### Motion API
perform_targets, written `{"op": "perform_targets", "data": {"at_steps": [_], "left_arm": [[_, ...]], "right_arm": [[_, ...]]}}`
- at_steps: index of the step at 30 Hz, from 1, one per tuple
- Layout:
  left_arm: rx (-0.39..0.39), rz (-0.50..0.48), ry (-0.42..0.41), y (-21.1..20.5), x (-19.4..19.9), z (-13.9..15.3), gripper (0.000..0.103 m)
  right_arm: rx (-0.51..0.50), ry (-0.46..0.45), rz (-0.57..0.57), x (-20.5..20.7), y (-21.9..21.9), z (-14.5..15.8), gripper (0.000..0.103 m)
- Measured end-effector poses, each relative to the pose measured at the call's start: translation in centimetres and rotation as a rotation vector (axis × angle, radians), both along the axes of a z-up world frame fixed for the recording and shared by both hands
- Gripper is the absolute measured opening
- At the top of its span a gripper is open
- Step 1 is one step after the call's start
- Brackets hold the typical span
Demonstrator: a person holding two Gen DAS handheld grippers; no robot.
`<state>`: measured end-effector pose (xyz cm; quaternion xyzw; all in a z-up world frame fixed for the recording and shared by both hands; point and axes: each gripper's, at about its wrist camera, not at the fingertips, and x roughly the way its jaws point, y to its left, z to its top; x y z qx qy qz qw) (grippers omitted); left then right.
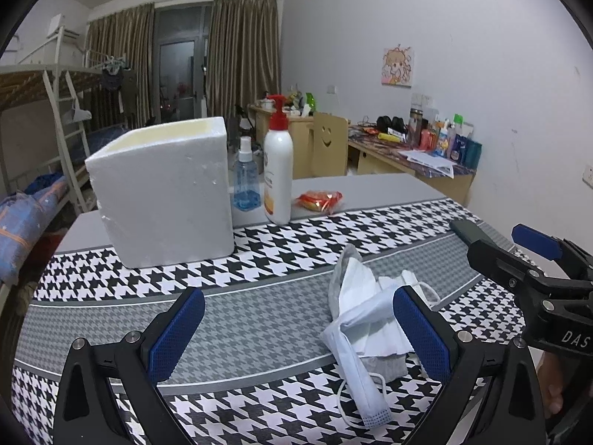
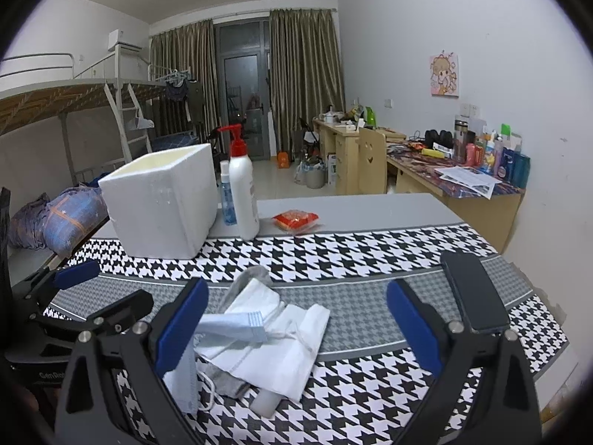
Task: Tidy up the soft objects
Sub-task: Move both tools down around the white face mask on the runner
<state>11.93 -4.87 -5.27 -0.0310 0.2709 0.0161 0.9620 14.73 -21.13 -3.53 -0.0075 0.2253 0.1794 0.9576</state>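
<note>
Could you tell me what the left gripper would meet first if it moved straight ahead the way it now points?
Probably the white foam box. The left gripper is open, with bare tablecloth ahead; the masks lie by its right finger, off the line. Depth is uncertain.

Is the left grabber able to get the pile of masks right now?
Probably yes. The left gripper is open, and the masks lie just ahead, touching its right finger; nothing stands between them.

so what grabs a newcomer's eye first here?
The black-and-white houndstooth tablecloth dominates. On its grey band lies a crumpled pile of pale blue and white face masks, between the two open blue-padded claws, left claw and right claw. Behind stands a big white foam box.
</note>
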Motion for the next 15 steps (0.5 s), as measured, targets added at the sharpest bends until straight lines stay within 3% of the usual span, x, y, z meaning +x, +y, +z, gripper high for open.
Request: {"op": "perform_targets", "data": {"at_steps": [15], "left_arm": [[-0.021, -0.008, 0.099, 0.1, 1.6, -2.5, 0.102]], "right_arm": [[-0.003, 0.058, -0.017, 1.1, -0.7, -1.7, 0.099]]}}
